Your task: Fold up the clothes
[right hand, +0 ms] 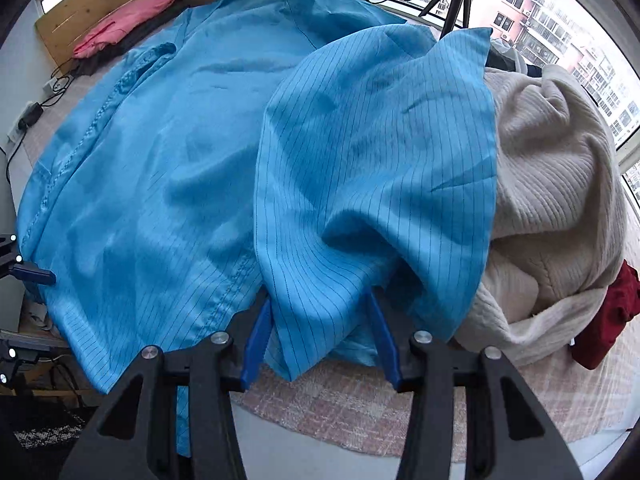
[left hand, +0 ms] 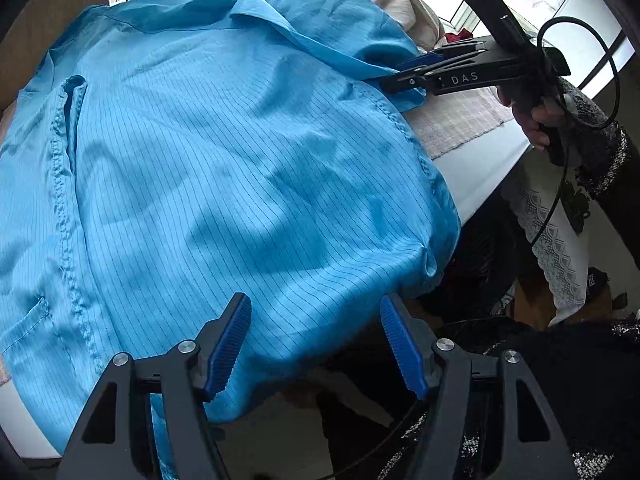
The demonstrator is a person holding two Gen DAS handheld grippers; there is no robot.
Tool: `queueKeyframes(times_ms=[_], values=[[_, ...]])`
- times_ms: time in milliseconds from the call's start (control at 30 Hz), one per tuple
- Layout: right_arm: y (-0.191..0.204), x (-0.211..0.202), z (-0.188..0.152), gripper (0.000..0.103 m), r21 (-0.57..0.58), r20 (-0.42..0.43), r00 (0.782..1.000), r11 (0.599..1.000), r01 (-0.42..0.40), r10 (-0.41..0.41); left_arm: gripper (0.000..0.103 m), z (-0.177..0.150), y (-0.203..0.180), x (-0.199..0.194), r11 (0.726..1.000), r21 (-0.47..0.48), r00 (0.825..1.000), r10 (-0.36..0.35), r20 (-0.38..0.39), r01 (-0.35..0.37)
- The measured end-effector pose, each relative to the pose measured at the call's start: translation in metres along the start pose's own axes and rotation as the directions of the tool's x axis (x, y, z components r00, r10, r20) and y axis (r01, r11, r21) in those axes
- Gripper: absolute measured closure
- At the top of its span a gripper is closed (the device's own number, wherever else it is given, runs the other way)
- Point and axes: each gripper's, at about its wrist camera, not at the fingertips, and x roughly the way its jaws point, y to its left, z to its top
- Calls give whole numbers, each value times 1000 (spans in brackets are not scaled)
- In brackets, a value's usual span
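Between the right hand-held gripper's (right hand: 320, 336) parted jaws hangs the blue shirt's (right hand: 180, 168) sleeve.

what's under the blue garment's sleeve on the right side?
The blue garment has its sleeve draped over a cream knit sweater. How far the sweater runs beneath is covered.

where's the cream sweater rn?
Right wrist view, right side: the cream sweater lies heaped beside the blue shirt, whose folded-over sleeve covers its left edge; a dark red cloth lies just right.
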Motion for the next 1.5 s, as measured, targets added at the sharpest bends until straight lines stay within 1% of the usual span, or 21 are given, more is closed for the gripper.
queueKeyframes(times_ms=[33, 133, 233, 400, 600, 667, 700, 733, 767, 800, 833, 867, 933, 967, 1000, 1067, 1100, 1200, 1300, 1367, 1500], values=[[-8, 2, -1, 100, 3, -4, 1000, 1000, -15, 15, 38, 2, -4, 3, 1000, 5, 1000, 2, -3, -2], [-47, -13, -2, 100, 111, 19, 989, 983, -145, 144, 38, 5, -9, 8, 1000, 0, 1000, -2, -3, 2], [-88, -64, 4, 100, 216, 123, 963, 941, -261, 239, 38, 6, -5, 5, 1000, -27, 1000, -6, 11, 6], [-38, -124, 31, 100, 89, 183, 910, 916, -392, 372, 38, 3, 9, -11, 997, -72, 998, 9, 58, -4], [23, -195, 64, 100, -78, 226, 819, 848, -524, 527, 38, -15, 25, -45, 991, -128, 989, 63, 137, -45], [71, -170, 57, 100, -113, 127, 788, 798, -592, 603, 38, -23, 32, -53, 987, -149, 986, 77, 149, -54], [94, -147, 51, 99, -96, 43, 773, 773, -627, 633, 38, -27, 35, -55, 986, -158, 985, 82, 152, -58], [114, -122, 41, 97, -75, -69, 784, 780, -621, 617, 38, -31, 37, -56, 985, -162, 985, 86, 151, -61], [133, -96, 31, 96, -55, -181, 784, 790, -611, 594, 38, -34, 38, -56, 984, -166, 985, 90, 150, -64], [143, -78, 23, 95, -40, -265, 796, 818, -574, 545, 38, -38, 39, -55, 984, -166, 985, 90, 144, -65], [146, -70, 17, 93, -30, -299, 791, 823, -567, 534, 38, -42, 40, -54, 984, -171, 986, 84, 141, -60], [141, -68, 15, 93, -13, -297, 778, 813, -582, 553, 38, -45, 40, -51, 983, -177, 988, 70, 137, -46], [120, -83, 28, 91, -3, -223, 795, 815, -579, 564, 38, -50, 39, -45, 982, -190, 991, 38, 128, -13], [109, -91, 34, 88, 2, -185, 802, 816, -578, 568, 38, -51, 38, -40, 980, -197, 992, 21, 123, 4], [103, -84, 52, 85, -6, -171, 825, 837, -548, 539, 38, -52, 36, -36, 979, -204, 993, 3, 118, 21], [90, -68, 90, 68, -21, -144, 869, 876, -481, 474, 38, -49, 33, -28, 972, -227, 993, -34, 117, 60], [84, -60, 109, 66, -27, -131, 889, 894, -447, 440, 38, -47, 30, -26, 967, -239, 991, -56, 119, 84], [65, -36, 166, 66, -44, -88, 938, 940, -339, 334, 37, -43, 19, -27, 962, -250, 987, -79, 141, 112], [47, -13, 223, 66, -56, -43, 974, 973, -226, 223, 36, -46, 18, -35, 950, -300, 989, -46, 141, 87], [34, 3, 261, 65, -60, -13, 989, 987, -148, 148, 35, -49, 20, -40, 932, -354, 989, -33, 142, 82], [29, 77, 301, 65, -71, -122, 988, 992, -107, 98, 35, -55, 17, -48, 894, -442, 988, -12, 152, 79]])
